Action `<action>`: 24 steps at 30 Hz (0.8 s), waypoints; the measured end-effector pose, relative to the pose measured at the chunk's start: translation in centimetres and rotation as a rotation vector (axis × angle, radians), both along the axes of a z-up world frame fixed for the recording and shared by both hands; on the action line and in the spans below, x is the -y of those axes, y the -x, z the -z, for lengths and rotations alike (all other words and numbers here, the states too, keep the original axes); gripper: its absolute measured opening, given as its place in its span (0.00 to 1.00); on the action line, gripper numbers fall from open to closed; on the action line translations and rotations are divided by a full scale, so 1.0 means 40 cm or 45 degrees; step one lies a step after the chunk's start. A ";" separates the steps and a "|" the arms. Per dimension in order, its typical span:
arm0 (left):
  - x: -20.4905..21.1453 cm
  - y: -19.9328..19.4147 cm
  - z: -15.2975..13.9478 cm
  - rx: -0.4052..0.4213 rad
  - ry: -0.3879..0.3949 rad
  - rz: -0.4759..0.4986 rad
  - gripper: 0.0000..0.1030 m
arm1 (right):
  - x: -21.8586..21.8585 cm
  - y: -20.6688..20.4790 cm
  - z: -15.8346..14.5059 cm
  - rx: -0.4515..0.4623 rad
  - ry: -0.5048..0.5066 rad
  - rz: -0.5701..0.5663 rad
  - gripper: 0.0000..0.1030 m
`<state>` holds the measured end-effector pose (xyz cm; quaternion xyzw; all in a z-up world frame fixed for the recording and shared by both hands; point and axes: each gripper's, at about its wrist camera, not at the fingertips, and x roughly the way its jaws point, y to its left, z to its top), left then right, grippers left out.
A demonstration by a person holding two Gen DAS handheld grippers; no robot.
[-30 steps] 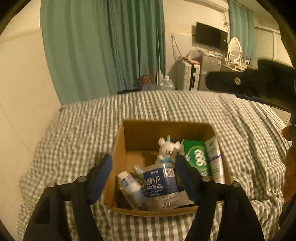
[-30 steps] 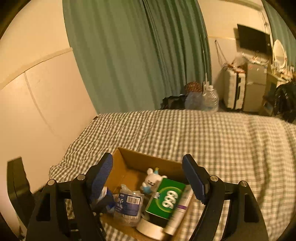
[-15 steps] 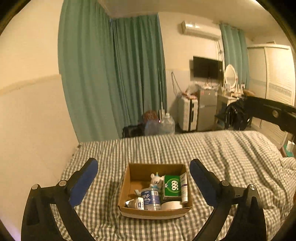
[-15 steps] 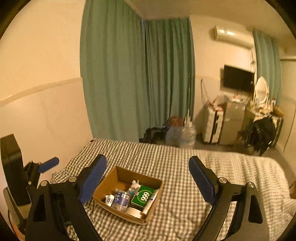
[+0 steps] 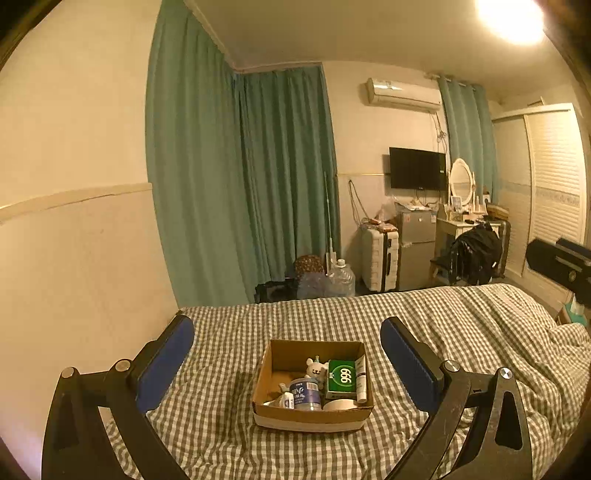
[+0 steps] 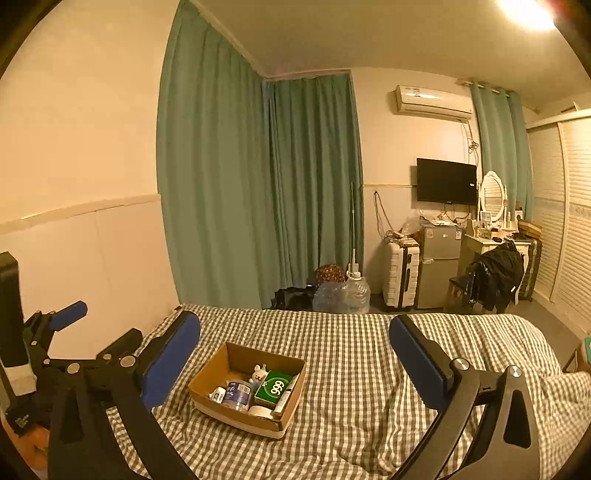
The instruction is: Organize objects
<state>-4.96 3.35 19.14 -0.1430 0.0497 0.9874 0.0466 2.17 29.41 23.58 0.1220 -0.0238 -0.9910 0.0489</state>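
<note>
Left wrist view: left gripper spread wide, empty, cardboard box on the checked bedspread ahead between its fingers; right gripper likewise wide, box ahead-left.

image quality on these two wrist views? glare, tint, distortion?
Left wrist view: blown-out ceiling light at top right, strong amber tint, fisheye bowing the green curtains, dark corner vignette. Right wrist view: same clipped ceiling light, same tint; small print in the brown cardboard box is too soft to read.
</note>
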 end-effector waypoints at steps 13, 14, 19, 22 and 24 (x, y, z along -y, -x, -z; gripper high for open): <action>0.025 0.003 0.120 -0.011 -0.040 -0.118 1.00 | 0.009 0.081 0.197 0.007 -0.103 0.113 1.00; 0.029 0.010 0.138 -0.011 -0.047 -0.137 1.00 | 0.010 0.089 0.215 0.013 -0.113 0.117 1.00; 0.040 0.040 0.212 0.019 -0.070 -0.156 1.00 | -0.005 0.145 0.335 0.096 -0.103 0.100 1.00; 0.034 0.052 0.261 0.014 -0.054 -0.130 1.00 | -0.005 0.170 0.401 0.122 -0.107 0.089 1.00; 0.026 0.059 0.301 0.020 0.002 -0.133 1.00 | 0.001 0.182 0.437 0.130 -0.115 0.082 1.00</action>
